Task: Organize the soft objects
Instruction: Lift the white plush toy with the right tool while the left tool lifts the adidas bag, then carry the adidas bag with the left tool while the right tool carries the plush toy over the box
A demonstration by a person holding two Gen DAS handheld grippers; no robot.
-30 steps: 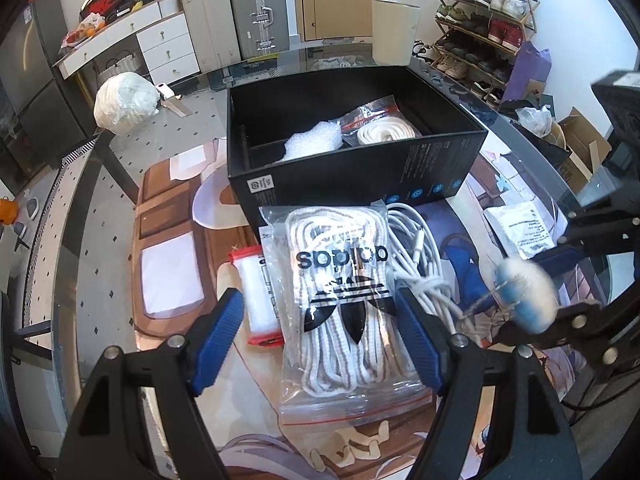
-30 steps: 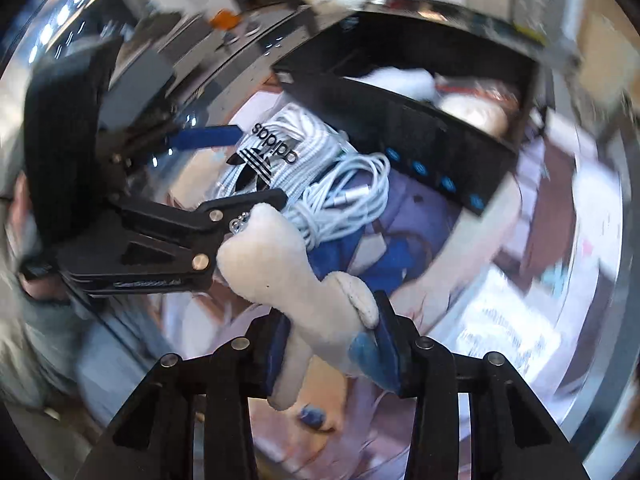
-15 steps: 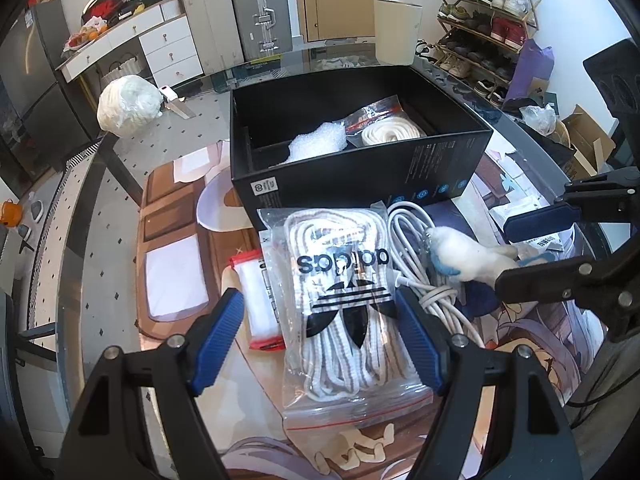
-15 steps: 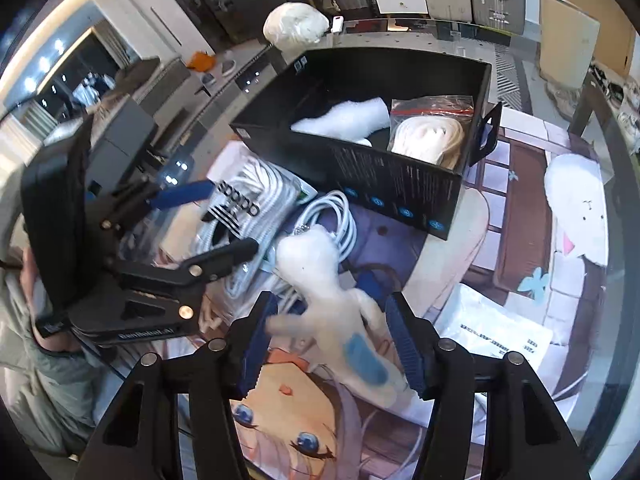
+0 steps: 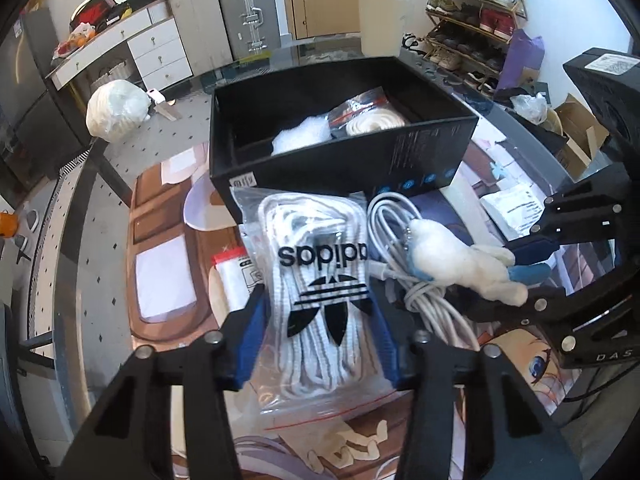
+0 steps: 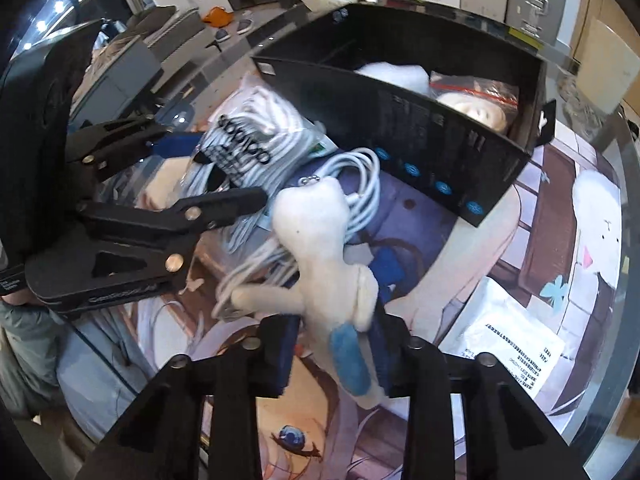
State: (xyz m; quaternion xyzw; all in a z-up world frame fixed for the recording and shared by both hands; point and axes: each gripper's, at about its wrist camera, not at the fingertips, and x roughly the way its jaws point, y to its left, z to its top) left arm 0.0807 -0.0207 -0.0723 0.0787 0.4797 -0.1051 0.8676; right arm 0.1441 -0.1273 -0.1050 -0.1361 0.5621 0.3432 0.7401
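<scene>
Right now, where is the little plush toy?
The plush toy is pinched in the right gripper, over the coiled white cable in front of the black box, right of the bag of laces.

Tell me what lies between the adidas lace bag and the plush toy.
A coiled white cable, partly under the plush toy and beside the lace bag; clearest in the left wrist view.

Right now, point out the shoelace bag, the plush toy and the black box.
shoelace bag (image 5: 320, 276), left wrist view, printed logo.
plush toy (image 6: 320, 240), right wrist view, white body.
black box (image 5: 360, 164), left wrist view, front wall.
</scene>
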